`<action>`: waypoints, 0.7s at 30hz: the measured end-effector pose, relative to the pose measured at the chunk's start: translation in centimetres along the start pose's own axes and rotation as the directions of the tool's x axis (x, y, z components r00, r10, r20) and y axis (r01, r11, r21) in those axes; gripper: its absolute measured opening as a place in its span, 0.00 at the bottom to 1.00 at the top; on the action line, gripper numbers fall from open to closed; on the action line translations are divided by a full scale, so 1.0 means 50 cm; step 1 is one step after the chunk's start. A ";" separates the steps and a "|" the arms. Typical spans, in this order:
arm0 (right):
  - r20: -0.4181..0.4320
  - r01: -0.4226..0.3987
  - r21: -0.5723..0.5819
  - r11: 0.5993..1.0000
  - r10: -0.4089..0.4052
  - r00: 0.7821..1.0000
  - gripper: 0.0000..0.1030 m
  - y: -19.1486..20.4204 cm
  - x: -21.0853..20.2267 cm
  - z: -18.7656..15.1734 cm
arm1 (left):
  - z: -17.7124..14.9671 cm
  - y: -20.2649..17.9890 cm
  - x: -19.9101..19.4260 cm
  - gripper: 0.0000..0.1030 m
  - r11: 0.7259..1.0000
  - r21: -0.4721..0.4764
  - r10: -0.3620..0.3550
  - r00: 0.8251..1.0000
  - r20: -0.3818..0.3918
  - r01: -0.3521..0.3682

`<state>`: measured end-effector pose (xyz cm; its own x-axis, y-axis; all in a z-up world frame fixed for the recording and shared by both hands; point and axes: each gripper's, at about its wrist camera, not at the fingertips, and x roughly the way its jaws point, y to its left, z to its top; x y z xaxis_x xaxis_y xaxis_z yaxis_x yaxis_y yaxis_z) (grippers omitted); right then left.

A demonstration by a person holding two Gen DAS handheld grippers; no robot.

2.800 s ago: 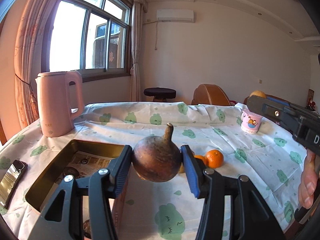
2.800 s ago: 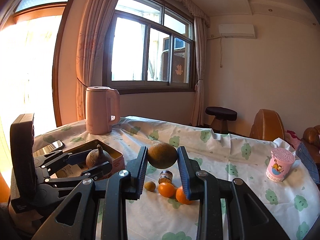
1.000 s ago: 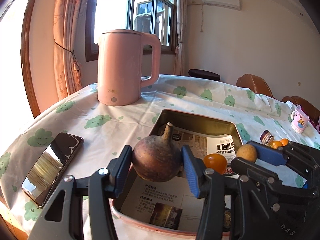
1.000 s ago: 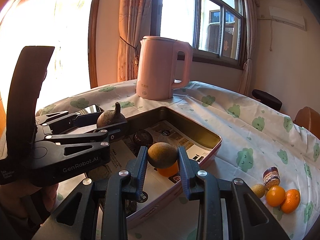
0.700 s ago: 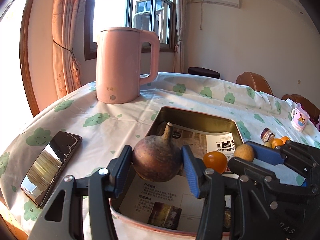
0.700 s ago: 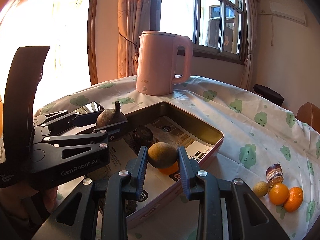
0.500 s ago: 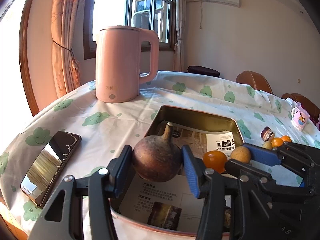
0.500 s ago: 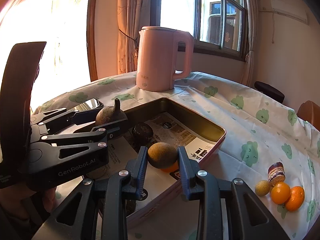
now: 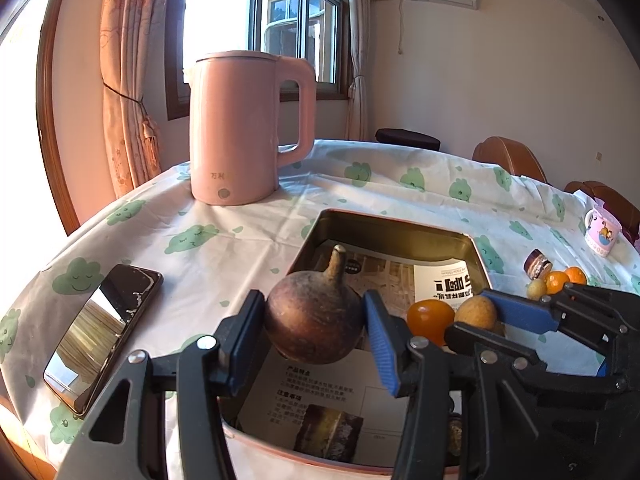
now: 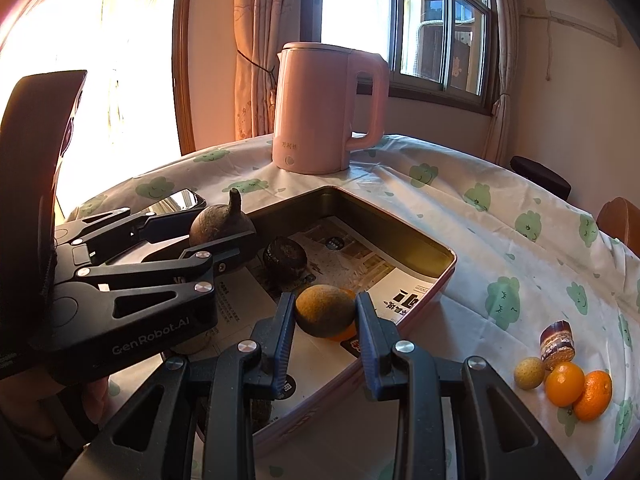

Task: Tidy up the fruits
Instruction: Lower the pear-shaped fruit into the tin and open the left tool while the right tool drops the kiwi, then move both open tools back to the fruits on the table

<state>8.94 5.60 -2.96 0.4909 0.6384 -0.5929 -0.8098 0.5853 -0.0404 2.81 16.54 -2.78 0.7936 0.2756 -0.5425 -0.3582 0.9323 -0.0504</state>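
A dark brown stemmed round fruit [image 9: 314, 322] is hanging upright, stem at 12 o'clock, over the tin tray [image 9: 384, 226]. A tan-brown round fruit [image 10: 325, 310] is hovering over the tray's paper lining, an orange [image 9: 430, 316] sitting at its 5 o'clock. A dark round fruit [image 10: 285, 255] is resting inside. Two tangerines [image 10: 578, 388] and a small yellowish fruit [image 10: 529, 373] are clustering on the cloth at 3 o'clock.

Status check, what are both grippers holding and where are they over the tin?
Left gripper shut on stemmed brown fruit, right gripper shut on round brown fruit. Both over the tin. An orange lies under the right one.
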 end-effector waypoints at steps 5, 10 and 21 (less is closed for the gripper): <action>-0.007 0.004 -0.001 1.000 -0.004 1.000 0.31 0.002 0.001 0.000 | 0.000 -0.002 0.001 0.51 1.000 0.000 0.001 1.000 0.000 -0.001; -0.026 0.009 -0.002 1.000 -0.009 1.000 0.31 0.003 0.007 0.000 | 0.000 -0.004 0.001 0.51 1.000 0.001 0.000 1.000 0.001 0.000; 0.001 0.035 -0.030 0.999 -0.035 0.999 0.60 0.014 -0.004 -0.001 | 0.001 -0.002 -0.013 0.66 1.000 0.005 -0.001 1.000 0.028 0.001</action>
<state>8.27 5.87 -2.92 0.5193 0.6178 -0.5905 -0.8013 0.5922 -0.0851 2.37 16.29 -2.38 0.8074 0.2813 -0.5185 -0.3552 0.9336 -0.0465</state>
